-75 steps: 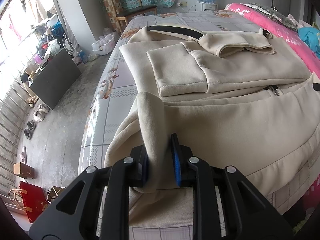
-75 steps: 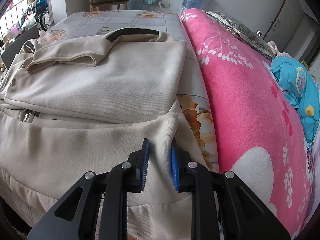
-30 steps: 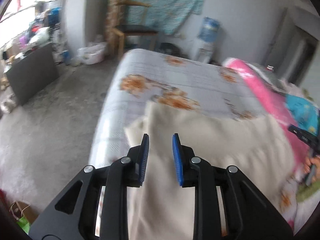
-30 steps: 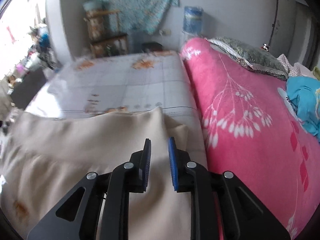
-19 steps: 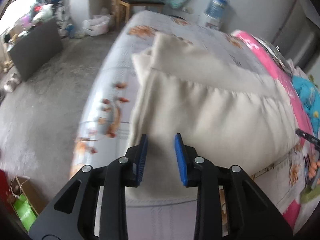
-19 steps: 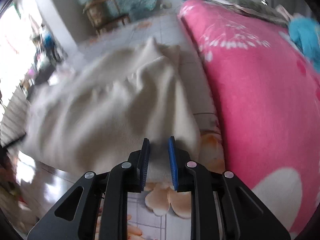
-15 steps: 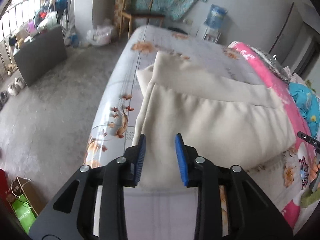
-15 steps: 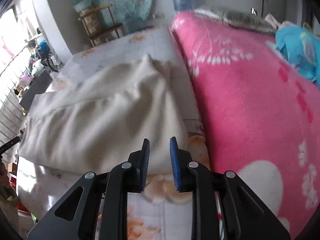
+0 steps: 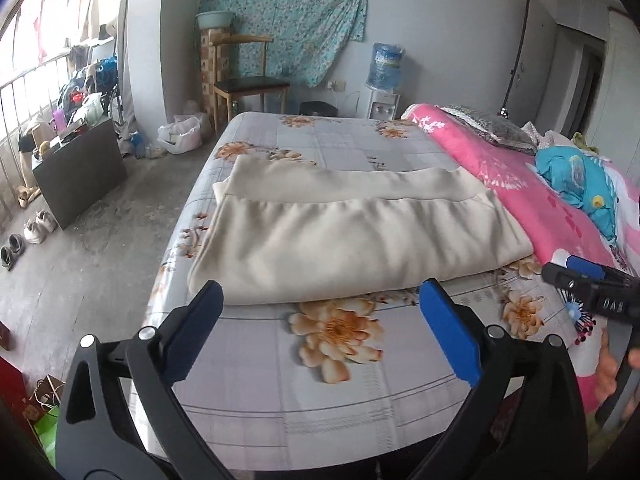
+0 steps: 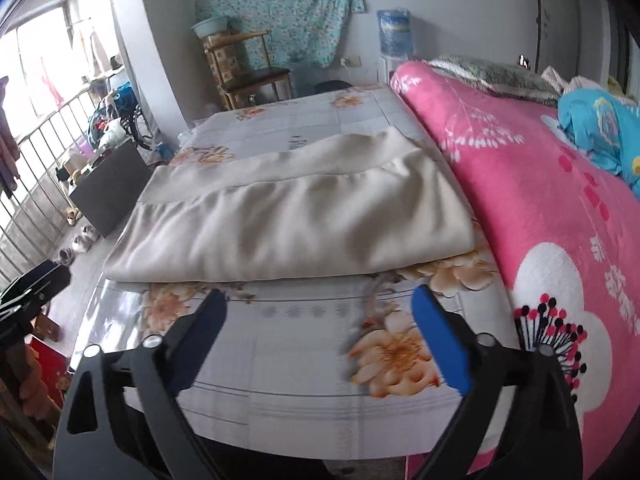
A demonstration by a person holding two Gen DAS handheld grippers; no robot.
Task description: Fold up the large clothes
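Now beige garment [image 9: 352, 236] lies folded on bed [image 9: 320, 396], beside pink blanket [image 10: 520, 184]. Left gripper [image 9: 320, 332] and right gripper [image 10: 318, 326] wide apart, holding nothing, likely because fold looks finished.

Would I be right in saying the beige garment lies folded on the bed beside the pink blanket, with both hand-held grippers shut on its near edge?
Not quite. The beige garment does lie folded on the bed beside the pink blanket, but the left hand-held gripper and right hand-held gripper are both open and clear of it, as each wrist view shows.
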